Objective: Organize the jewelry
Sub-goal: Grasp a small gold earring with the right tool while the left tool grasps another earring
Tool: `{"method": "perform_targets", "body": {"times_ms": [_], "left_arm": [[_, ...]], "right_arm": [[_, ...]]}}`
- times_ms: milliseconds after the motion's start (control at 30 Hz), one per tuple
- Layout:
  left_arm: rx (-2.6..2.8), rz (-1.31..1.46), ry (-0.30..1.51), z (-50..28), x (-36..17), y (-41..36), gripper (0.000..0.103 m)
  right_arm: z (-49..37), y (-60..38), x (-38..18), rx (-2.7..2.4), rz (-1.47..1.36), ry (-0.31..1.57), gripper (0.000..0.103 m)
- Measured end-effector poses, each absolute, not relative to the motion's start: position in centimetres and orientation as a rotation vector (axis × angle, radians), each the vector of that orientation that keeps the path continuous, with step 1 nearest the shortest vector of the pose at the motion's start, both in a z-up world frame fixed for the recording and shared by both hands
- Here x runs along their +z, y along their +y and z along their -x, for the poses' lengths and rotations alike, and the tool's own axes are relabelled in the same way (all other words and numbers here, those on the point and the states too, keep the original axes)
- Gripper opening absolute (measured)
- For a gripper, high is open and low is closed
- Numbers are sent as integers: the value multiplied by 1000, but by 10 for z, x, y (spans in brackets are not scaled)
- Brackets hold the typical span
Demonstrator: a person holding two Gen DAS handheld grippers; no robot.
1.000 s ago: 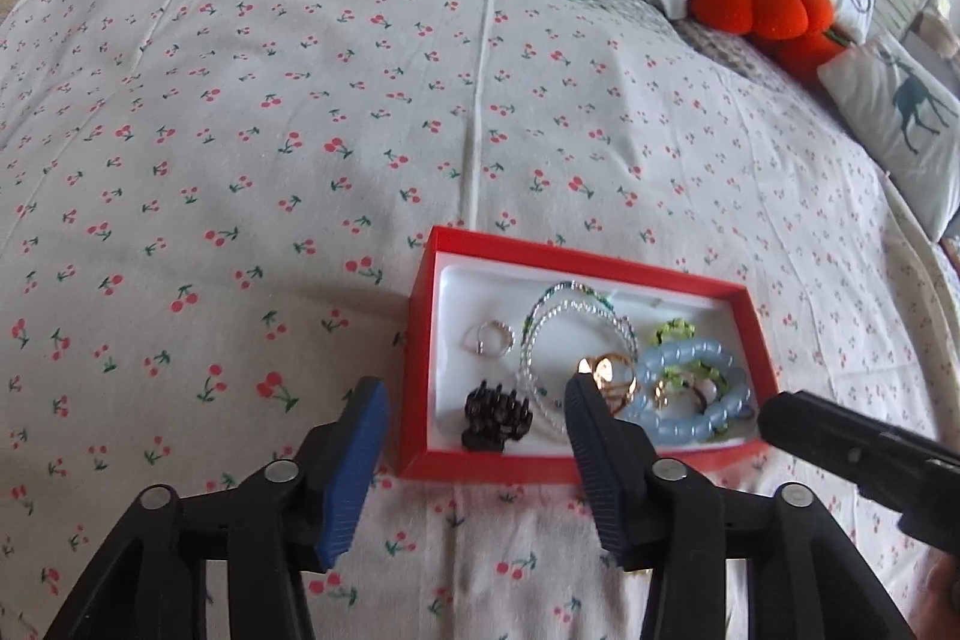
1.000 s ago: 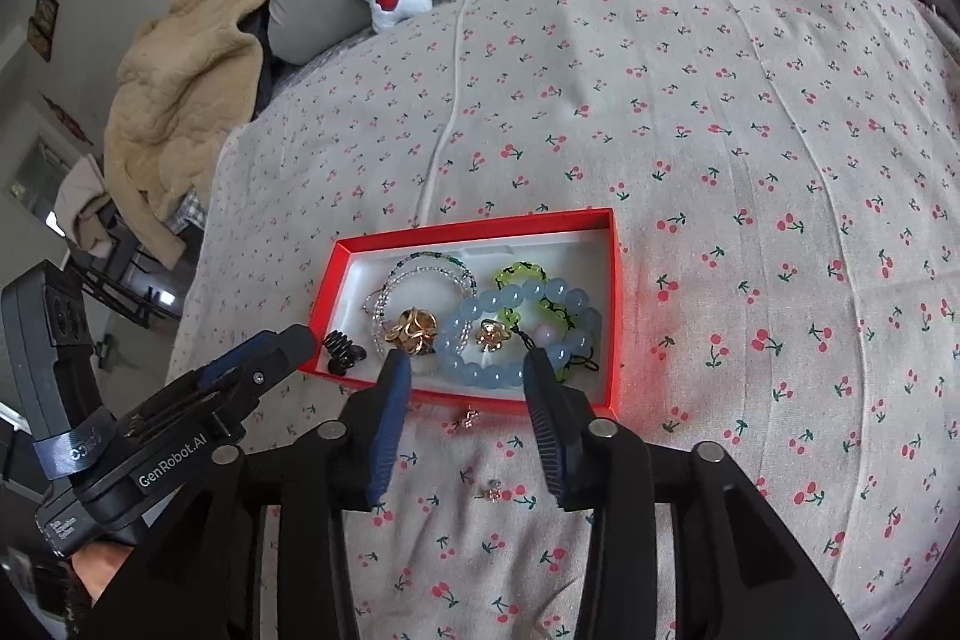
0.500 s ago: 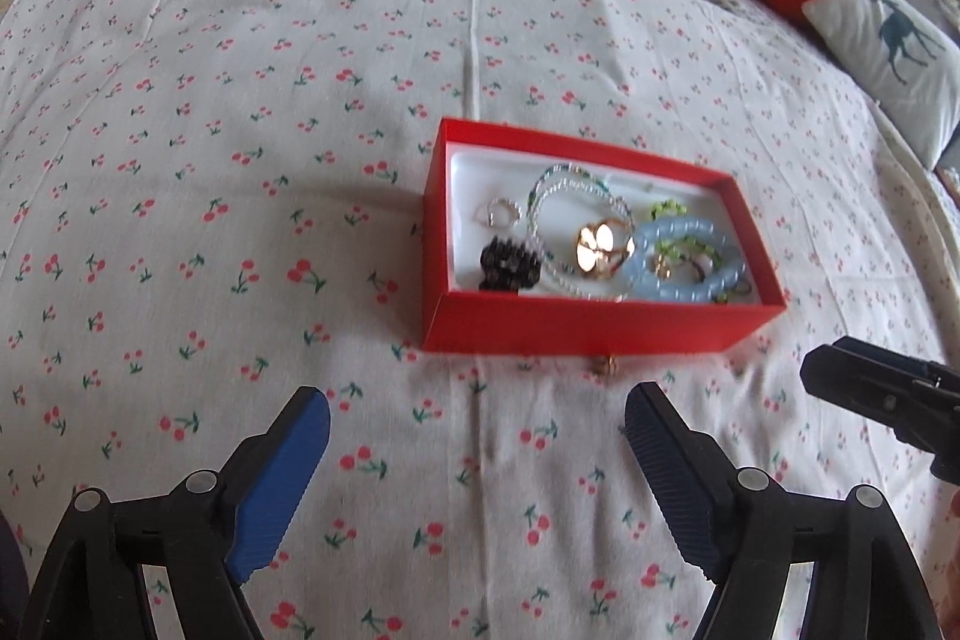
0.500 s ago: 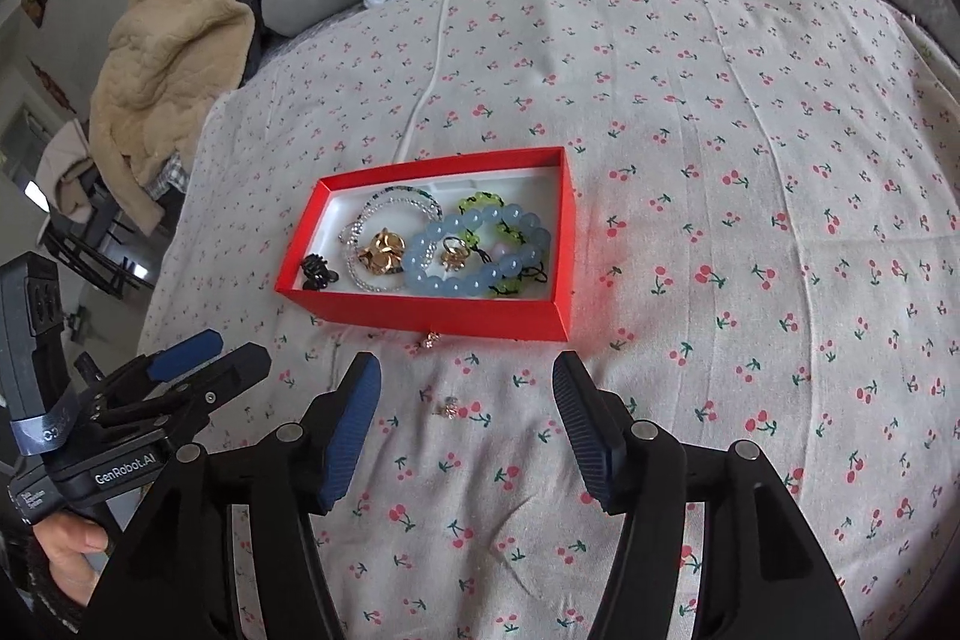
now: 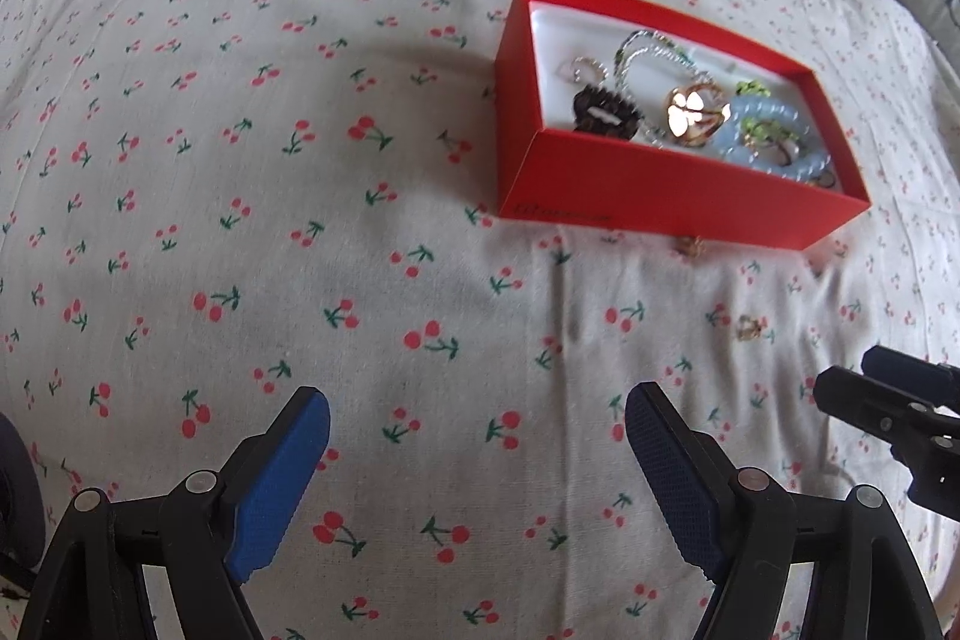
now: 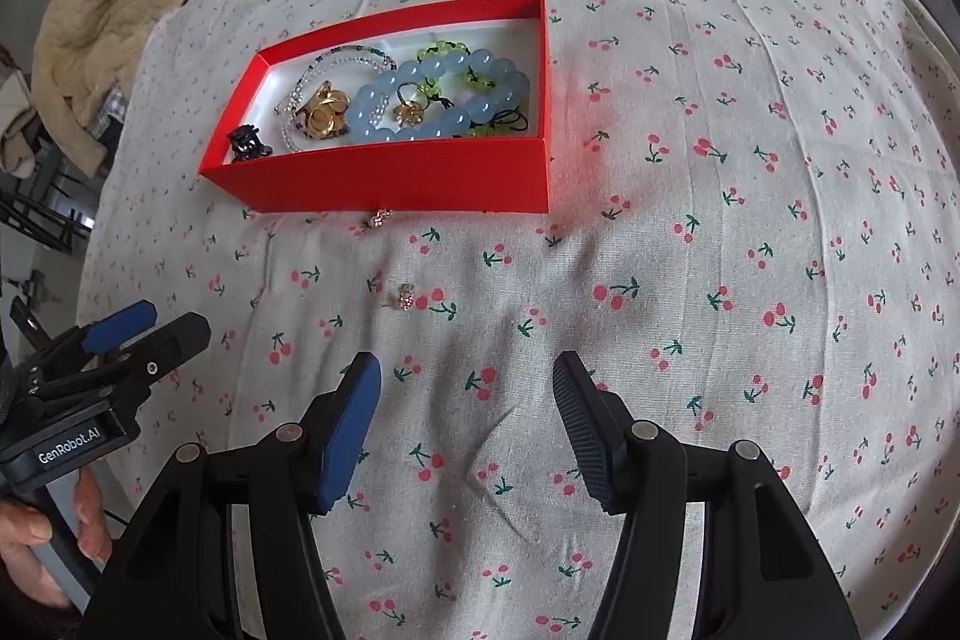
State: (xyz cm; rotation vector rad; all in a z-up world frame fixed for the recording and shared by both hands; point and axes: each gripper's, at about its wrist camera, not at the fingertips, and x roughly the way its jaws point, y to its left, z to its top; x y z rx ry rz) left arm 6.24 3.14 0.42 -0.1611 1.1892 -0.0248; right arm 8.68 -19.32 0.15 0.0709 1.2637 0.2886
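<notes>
Left to right, as I see it from my two wrist cameras.

1. My left gripper point(image 5: 477, 418): jaws wide apart, nothing between them, over bare cherry-print bedspread point(image 5: 240, 160). In the right wrist view a hand point(image 6: 36, 538) grips its handle at the lower left.
2. Red box point(image 6: 384, 178), lined white, on the bedspread ahead of both grippers. Contents from its left end: black hair claw point(image 6: 247, 142), clear beaded strand point(image 6: 336, 61), gold flower piece point(image 6: 324, 109), pale blue bead bracelet point(image 6: 444, 100) with a gold ring point(image 6: 410, 103) lying inside its loop, green bead bracelet point(image 6: 444, 52).
3. Small gold earring point(image 6: 380, 216), on the cloth, just against the box's near wall.
4. Second small gold piece point(image 6: 405, 296), loose on the cloth between box and my right gripper.
5. My right gripper point(image 6: 467, 382): jaws parted, empty, short of the loose piece.
</notes>
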Motion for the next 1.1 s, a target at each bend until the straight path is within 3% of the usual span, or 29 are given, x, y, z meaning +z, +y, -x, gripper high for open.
{"method": "perform_targets", "body": {"times_ms": [433,500,833,1000,1100], "left_arm": [[2,165,1255,-63,-9,38,84],[1,164,1258,-62,-10,38,84],[5,156,1274,-66,-15,38,84],[3,154,1277,-66,-17,35,84],[-6,152,1274,-69,-18,28,84]], "right_arm": [[-112,-165,-24,206,-95,1321,60],[-116,-156,-24,194,-63,1310,52],[-126,-127,-27,200,43,1293,32],[-129,-122,-27,220,69,1286,12],[-128,-128,-27,253,72,1281,11]]}}
